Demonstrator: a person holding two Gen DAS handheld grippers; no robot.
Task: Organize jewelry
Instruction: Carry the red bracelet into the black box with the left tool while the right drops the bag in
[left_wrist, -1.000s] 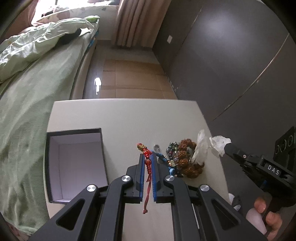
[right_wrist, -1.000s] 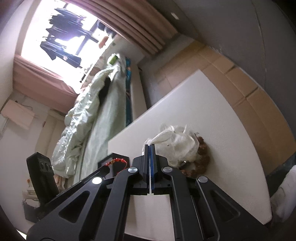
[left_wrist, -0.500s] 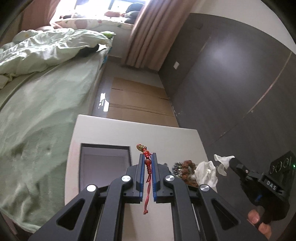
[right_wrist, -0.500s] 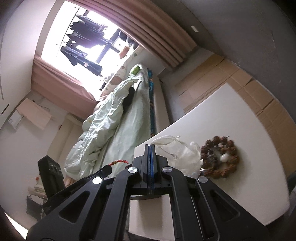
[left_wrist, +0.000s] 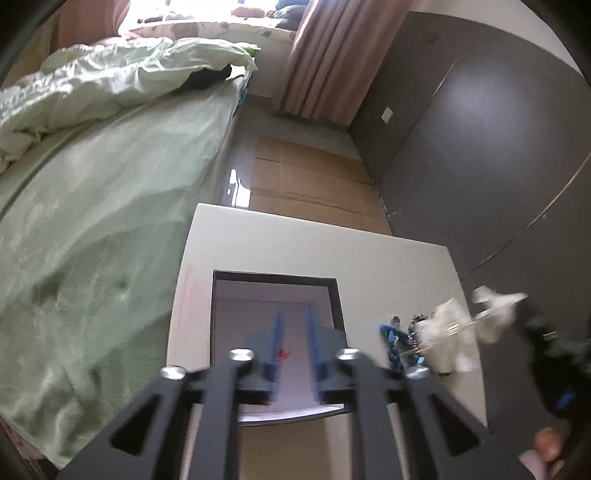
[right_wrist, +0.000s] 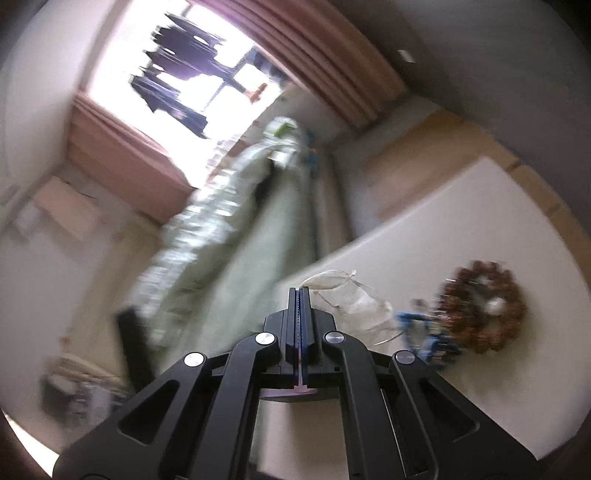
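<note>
My left gripper (left_wrist: 293, 332) is open above the open black box (left_wrist: 275, 288) with a pale lining; its blue fingers are motion-blurred. A red bracelet (left_wrist: 282, 353) shows as a small red spot inside the box, between the fingers. My right gripper (right_wrist: 300, 302) is shut on a clear plastic bag (right_wrist: 351, 299), also seen in the left wrist view (left_wrist: 454, 332), held above the white table (right_wrist: 461, 229). A brown bead bracelet (right_wrist: 480, 314) and blue jewelry (right_wrist: 424, 332) lie on the table to the right.
A bed with a green cover (left_wrist: 92, 221) runs along the table's left side. A dark wardrobe wall (left_wrist: 480, 166) stands at the right. The blue jewelry pile (left_wrist: 395, 339) lies right of the box.
My left gripper moved over the box and opened, and the red bracelet dropped out of its fingers into the box. My right gripper lifted the plastic bag off the bead bracelets.
</note>
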